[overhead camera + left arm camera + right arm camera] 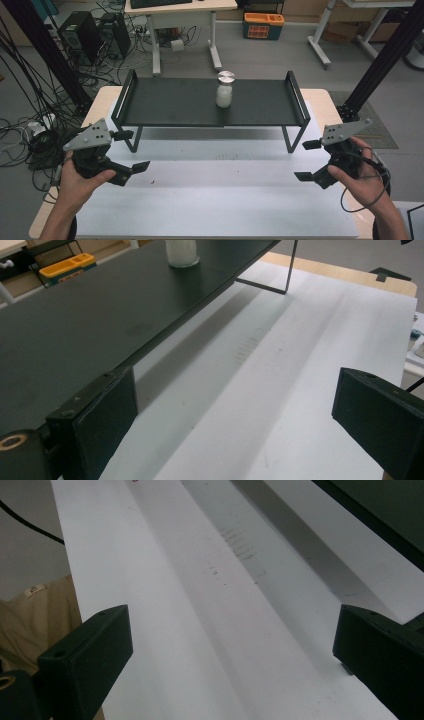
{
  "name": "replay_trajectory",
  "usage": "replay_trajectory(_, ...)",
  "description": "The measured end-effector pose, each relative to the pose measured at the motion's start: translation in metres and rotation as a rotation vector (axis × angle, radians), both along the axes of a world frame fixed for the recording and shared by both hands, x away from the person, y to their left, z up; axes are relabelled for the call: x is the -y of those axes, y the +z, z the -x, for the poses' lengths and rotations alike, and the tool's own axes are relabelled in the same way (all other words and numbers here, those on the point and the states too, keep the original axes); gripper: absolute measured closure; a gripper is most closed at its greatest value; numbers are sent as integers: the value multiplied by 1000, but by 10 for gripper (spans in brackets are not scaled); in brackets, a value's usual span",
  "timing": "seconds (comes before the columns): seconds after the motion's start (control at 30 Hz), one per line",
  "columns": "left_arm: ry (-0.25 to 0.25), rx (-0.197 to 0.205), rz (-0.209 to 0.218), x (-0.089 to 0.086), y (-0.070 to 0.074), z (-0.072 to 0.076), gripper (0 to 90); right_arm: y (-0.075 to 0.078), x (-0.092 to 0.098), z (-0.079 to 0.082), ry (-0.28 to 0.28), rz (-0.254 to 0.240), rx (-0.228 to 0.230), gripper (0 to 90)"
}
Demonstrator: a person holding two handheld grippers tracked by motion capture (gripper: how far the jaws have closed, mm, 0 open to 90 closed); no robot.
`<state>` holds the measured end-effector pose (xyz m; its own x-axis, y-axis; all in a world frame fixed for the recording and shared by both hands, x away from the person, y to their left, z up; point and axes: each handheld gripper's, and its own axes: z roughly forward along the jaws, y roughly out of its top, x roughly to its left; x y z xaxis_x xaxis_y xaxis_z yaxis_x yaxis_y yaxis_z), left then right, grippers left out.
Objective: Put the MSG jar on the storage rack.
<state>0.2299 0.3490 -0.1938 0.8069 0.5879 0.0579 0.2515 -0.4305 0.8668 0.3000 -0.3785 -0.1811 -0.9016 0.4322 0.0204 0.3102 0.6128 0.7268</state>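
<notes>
A white sheet (215, 200) covers the table, with a black shelf (175, 105) at its far side; desks and cables lie beyond. A jar (225, 90) stands on the shelf, its top cut off in the left gripper view. The left gripper (131, 150) and right gripper (307, 160) hover wide open, empty.
</notes>
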Motion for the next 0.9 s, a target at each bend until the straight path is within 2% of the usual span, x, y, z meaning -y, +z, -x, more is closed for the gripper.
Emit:
replay_trajectory(0.5, -21, 12, -19, 4, 7, 1, 49, -2, -3, -3, 19, -4, -1, 23)
replay_trajectory(0.9, -27, 11, -17, 4, 6, 0, 49, -3, -6, -4, 34, -2, -4, 23)
